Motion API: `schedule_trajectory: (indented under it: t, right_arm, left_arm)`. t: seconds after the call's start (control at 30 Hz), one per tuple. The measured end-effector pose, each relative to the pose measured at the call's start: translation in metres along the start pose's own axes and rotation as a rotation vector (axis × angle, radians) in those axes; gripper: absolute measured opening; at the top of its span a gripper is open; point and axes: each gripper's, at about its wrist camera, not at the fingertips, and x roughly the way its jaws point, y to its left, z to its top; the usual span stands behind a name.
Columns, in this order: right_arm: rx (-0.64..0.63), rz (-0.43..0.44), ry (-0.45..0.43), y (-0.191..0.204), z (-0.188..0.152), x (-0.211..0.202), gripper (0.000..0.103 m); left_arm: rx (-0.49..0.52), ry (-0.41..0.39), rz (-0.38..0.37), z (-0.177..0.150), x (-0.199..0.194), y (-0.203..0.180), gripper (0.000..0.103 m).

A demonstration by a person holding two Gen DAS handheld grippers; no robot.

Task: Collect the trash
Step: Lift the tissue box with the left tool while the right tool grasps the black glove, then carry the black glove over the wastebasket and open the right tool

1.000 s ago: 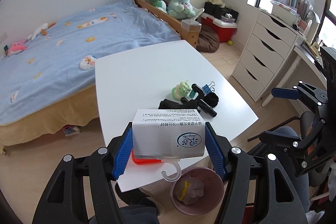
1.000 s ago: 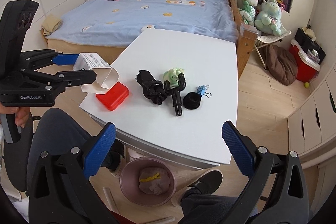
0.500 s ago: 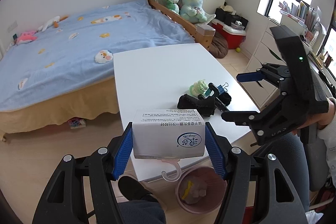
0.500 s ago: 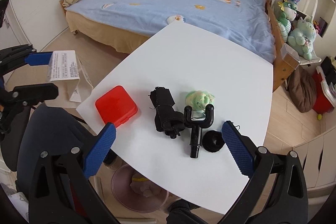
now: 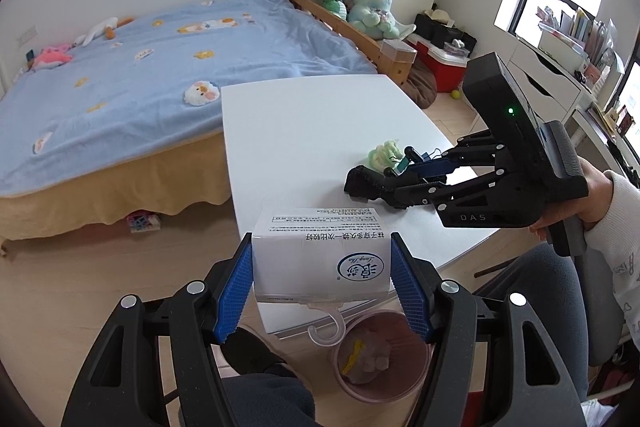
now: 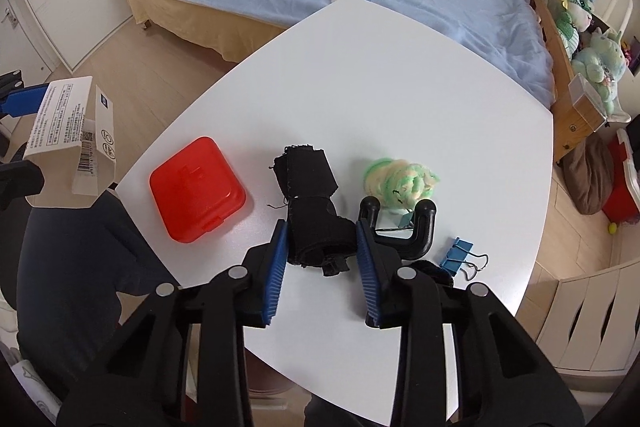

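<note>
My left gripper (image 5: 321, 279) is shut on a white paper box (image 5: 320, 259) with a clear plastic hook, held off the table's near-left edge above the pink trash bin (image 5: 380, 355). The box also shows in the right wrist view (image 6: 68, 143). My right gripper (image 6: 320, 251) has closed around a black cloth bundle (image 6: 310, 203) on the white table (image 6: 400, 87), with its pads at both sides of the bundle. The right gripper also shows in the left wrist view (image 5: 404, 179).
On the table lie a red square case (image 6: 196, 191), a green-yellow fuzzy ball (image 6: 400, 179), a black Y-shaped holder (image 6: 416, 231), a blue binder clip (image 6: 456, 253) and a black ring. A bed (image 5: 140, 67) stands behind, drawers (image 5: 540, 95) to the right.
My right gripper moved down to the table and narrowed its fingers around the black cloth bundle. My left gripper with the box swung left, off the table edge.
</note>
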Motion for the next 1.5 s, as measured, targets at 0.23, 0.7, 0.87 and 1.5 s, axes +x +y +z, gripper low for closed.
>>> schedule_trajectory:
  t: [0.23,0.7,0.87,1.5]
  right_arm:
    - [0.002,0.0,-0.028,0.002,0.001,-0.006,0.011]
    - [0.053,-0.012,-0.151,0.014,-0.021,-0.068,0.007]
    - [0.079,-0.023,-0.192,0.018,-0.041,-0.09,0.007]
    - [0.135,0.009,-0.242,0.057,-0.137,-0.141,0.008]
  left_arm:
    - [0.004,-0.002,-0.008,-0.001,0.001,-0.001,0.063]
    - [0.037,-0.03,-0.041,-0.004,-0.009,-0.015,0.063]
    - [0.056,-0.047,-0.052,-0.009,-0.014,-0.027,0.063]
    - [0.105,-0.059,-0.081,-0.038,-0.023,-0.059,0.063]
